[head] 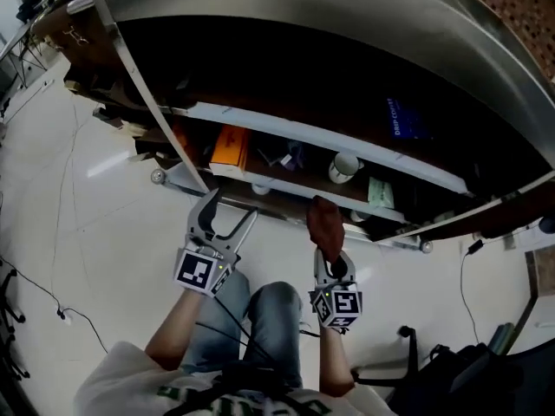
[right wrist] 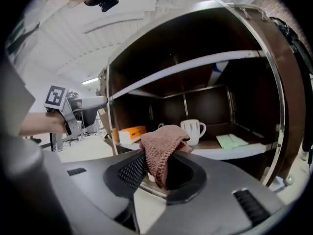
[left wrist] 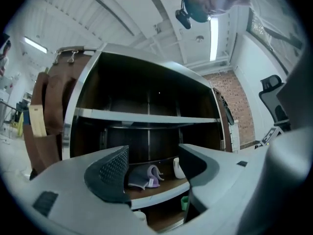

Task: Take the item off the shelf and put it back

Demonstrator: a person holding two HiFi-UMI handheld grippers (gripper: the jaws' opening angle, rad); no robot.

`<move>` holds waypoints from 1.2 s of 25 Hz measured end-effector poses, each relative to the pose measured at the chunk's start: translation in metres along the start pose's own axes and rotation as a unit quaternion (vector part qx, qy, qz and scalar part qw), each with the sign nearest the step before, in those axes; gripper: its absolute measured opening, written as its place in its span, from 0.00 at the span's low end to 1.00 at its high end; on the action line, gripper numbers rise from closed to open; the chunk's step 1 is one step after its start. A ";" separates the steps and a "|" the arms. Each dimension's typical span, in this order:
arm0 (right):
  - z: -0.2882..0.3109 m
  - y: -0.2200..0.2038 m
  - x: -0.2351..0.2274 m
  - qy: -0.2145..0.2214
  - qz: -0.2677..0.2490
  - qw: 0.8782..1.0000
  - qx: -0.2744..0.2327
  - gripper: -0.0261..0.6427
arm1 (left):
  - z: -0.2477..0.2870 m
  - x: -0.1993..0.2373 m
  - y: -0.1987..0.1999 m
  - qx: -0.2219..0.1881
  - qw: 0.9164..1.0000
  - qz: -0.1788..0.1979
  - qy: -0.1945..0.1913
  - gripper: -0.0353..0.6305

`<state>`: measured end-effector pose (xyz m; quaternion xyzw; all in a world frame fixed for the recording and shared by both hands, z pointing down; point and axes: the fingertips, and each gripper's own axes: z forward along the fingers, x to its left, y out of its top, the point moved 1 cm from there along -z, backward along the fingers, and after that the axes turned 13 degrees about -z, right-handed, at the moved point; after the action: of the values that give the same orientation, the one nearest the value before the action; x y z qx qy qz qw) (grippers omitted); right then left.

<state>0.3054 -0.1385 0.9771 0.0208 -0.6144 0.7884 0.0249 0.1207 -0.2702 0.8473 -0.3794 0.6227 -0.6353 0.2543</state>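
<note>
Right tongs [right wrist: 159, 173] clamped together on brown knitted cloth [right wrist: 164, 143]; cloth bunched between pads, top fold flopping over. Cloth held just in front of shelf [head: 347, 143], off its boards. Left tongs [left wrist: 151, 168] apart, nothing between them, pointed at shelf beside right tongs. On shelf: white mug [right wrist: 193, 130], orange box [right wrist: 131, 131], green paper [right wrist: 231, 140] lying flat right of mug.
</note>
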 end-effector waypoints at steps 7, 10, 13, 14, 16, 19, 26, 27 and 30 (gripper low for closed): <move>0.073 -0.152 0.004 0.015 0.022 0.999 0.047 0.21 | -0.003 0.022 -0.080 -0.022 1.000 0.018 0.004 0.50; 0.115 -0.193 0.001 0.012 0.037 0.998 0.058 0.22 | -0.002 0.029 -0.100 -0.025 0.999 0.027 0.005 0.50; 0.161 -0.222 -0.002 0.006 0.030 0.997 0.070 0.22 | -0.006 0.035 -0.112 -0.025 0.999 0.031 0.011 0.50; 0.176 -0.229 -0.003 0.004 0.027 0.997 0.075 0.22 | -0.008 0.036 -0.115 -0.025 0.999 0.026 0.014 0.50; 0.205 -0.239 -0.007 -0.005 0.024 0.996 0.083 0.22 | -0.010 0.032 -0.112 -0.022 1.000 0.001 0.015 0.50; 0.245 -0.252 -0.021 -0.023 0.030 0.995 0.098 0.22 | -0.014 0.036 -0.115 -0.020 1.000 -0.002 0.017 0.50; 0.297 -0.306 -0.033 -0.001 0.087 0.982 0.170 0.69 | -0.018 0.050 -0.129 -0.017 1.000 0.005 0.023 0.50; 0.297 -0.310 -0.033 0.001 0.094 0.980 0.174 0.73 | -0.017 0.051 -0.129 -0.017 1.000 0.005 0.021 0.50; 0.277 -0.298 -0.026 0.011 0.085 0.984 0.156 0.73 | -0.016 0.048 -0.126 -0.018 1.000 0.002 0.016 0.50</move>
<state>0.3516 -0.3350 1.3318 -0.0361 -0.4829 0.8741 -0.0389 0.0984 -0.2866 0.9800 -0.3722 0.6390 -0.6296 0.2383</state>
